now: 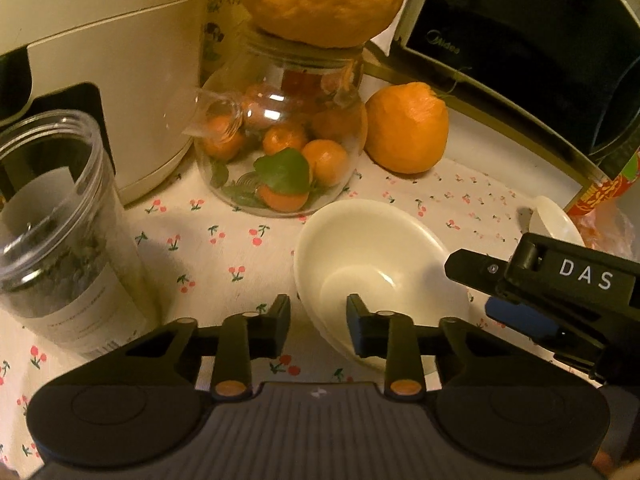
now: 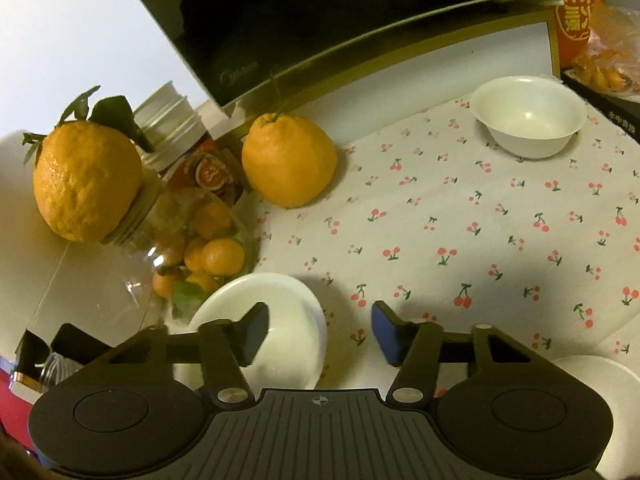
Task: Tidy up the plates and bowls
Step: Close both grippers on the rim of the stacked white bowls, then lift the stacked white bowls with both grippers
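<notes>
Sitting on a desk (image 2: 460, 216) with a cherry-print cloth is a white bowl (image 1: 372, 256), tipped up on one side. The left gripper (image 1: 318, 320) straddles the bowl's near rim: one finger is inside the bowl and the other is outside it. A gap shows between the fingers (image 1: 280, 322) and the rim, so they are not pinching it. The right gripper (image 2: 320, 328) reaches over the same bowl from the other side. One of its fingers sits over the inside of the bowl, the other over the cloth, spread apart and not squeezing.

A second white bowl (image 2: 528, 116) stands upright, well apart, near the far edge of the cloth. Just beside the tipped bowl is a glass jar (image 1: 280, 136) full of small oranges, with a big orange fruit (image 1: 320, 0) on its lid. Another orange fruit (image 1: 406, 128) lies next to the jar.
</notes>
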